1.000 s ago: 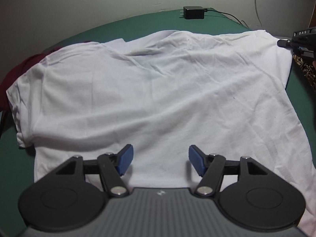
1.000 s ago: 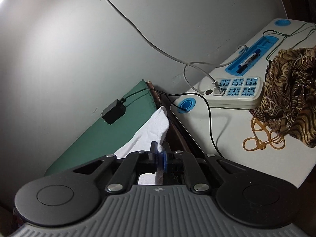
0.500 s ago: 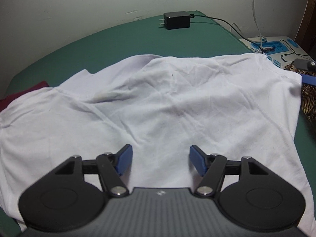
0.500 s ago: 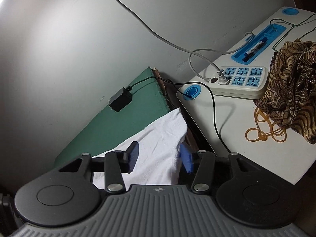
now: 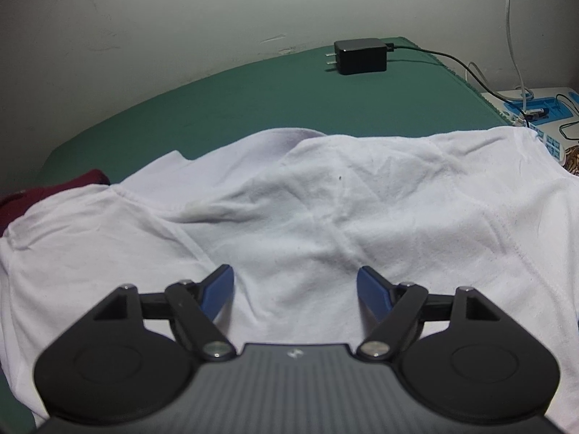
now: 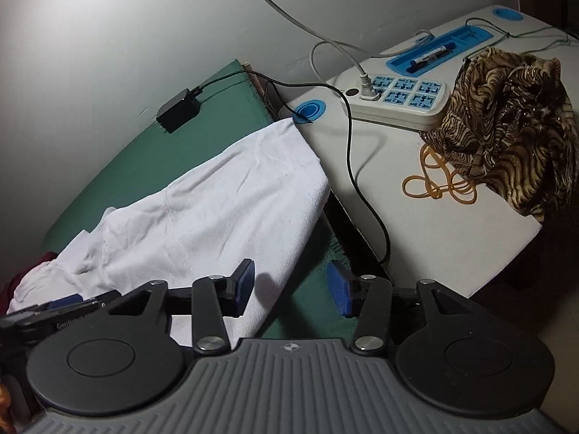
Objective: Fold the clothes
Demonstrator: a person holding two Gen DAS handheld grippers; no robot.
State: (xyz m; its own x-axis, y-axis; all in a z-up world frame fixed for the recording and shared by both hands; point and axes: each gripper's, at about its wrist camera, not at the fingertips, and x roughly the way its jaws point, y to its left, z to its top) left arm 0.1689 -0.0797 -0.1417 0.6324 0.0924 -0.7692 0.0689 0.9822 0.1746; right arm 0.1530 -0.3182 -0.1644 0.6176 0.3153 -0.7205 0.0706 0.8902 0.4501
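Observation:
A white T-shirt (image 5: 325, 217) lies crumpled and spread over the green table (image 5: 253, 108). My left gripper (image 5: 295, 282) hovers low over the shirt's near part. Its jaws are opening, and the cloth lies under them, not pinched. In the right wrist view the shirt (image 6: 217, 209) stretches to a corner at the table's far right edge. My right gripper (image 6: 289, 278) is above the shirt's near right edge, jaws opening. Its left blue pad (image 6: 244, 282) is over the cloth and its right pad over green table; nothing is gripped. The left gripper (image 6: 54, 311) shows at lower left.
A black charger (image 5: 360, 56) with its cable rests at the table's far edge by the wall. A maroon garment (image 5: 54, 191) peeks out at the left. On the white side table (image 6: 434, 238) are a power strip (image 6: 398, 103), orange rubber bands (image 6: 438, 184) and brown patterned fabric (image 6: 514, 115).
My right gripper went from shut on the shirt's corner to open, and the corner now lies on the table. The left gripper moved across the shirt toward the charger and its jaws widened.

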